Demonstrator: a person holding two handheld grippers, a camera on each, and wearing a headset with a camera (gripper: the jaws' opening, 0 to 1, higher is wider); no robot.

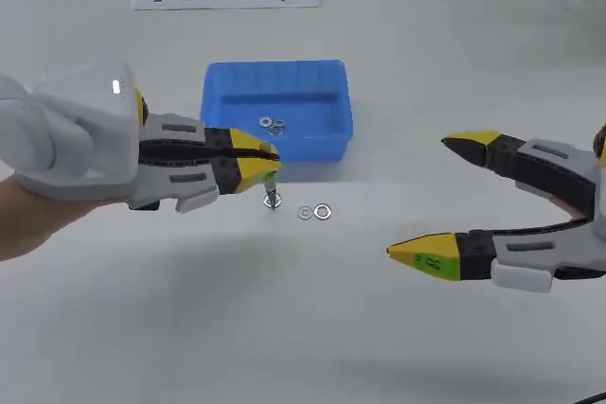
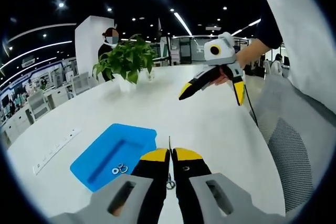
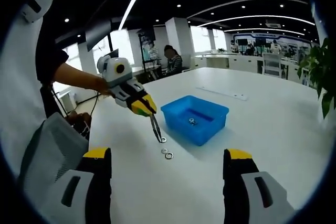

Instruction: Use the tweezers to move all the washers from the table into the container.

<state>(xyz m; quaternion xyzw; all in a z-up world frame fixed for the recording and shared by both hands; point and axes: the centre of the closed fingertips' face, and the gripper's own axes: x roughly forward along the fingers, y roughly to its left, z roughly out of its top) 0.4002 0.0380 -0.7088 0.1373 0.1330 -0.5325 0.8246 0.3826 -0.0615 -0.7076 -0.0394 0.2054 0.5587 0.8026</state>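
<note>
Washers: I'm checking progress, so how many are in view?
5 washers: two in the blue container, two on the table, one at the tweezers' tips. Others may overlap inside the container.

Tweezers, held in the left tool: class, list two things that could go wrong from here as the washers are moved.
1. The tweezers seem to pinch one washer only at their thin tips, so it may slip out before clearing the blue container's near wall.
2. Two more washers lie close by on the table; a low swing of the left tool could scatter them.
</note>
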